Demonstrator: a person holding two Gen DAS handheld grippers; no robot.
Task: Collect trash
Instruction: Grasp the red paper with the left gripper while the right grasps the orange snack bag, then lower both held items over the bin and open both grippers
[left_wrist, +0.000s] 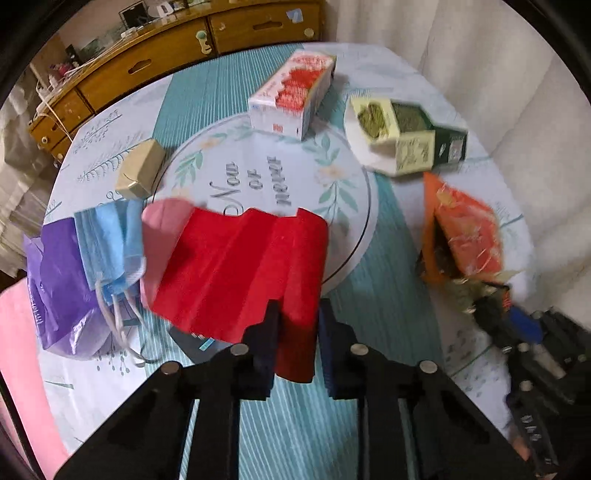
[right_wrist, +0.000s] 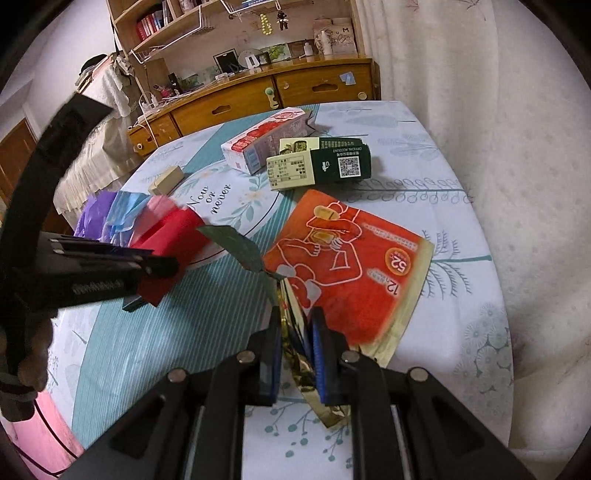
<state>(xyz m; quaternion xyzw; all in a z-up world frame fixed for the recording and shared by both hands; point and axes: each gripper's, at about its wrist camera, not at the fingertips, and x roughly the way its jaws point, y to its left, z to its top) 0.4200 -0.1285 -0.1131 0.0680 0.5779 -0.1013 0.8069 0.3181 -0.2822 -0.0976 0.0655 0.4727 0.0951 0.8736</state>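
Observation:
My left gripper (left_wrist: 297, 317) is shut on a folded red paper (left_wrist: 236, 269) and holds it just above the table; it also shows in the right wrist view (right_wrist: 166, 240). My right gripper (right_wrist: 295, 325) is shut on the gold-lined edge of an orange snack bag (right_wrist: 347, 266), which also shows in the left wrist view (left_wrist: 465, 236). A red and white carton (left_wrist: 295, 92), a green tea box (left_wrist: 410, 136) and a small tan box (left_wrist: 142, 170) lie on the table farther back.
A blue face mask (left_wrist: 107, 243) and a purple plastic bag (left_wrist: 59, 284) lie at the table's left edge. The patterned tablecloth (left_wrist: 258, 417) covers the table. A wooden dresser (right_wrist: 258, 96) stands behind it. A white curtain (right_wrist: 498, 129) hangs to the right.

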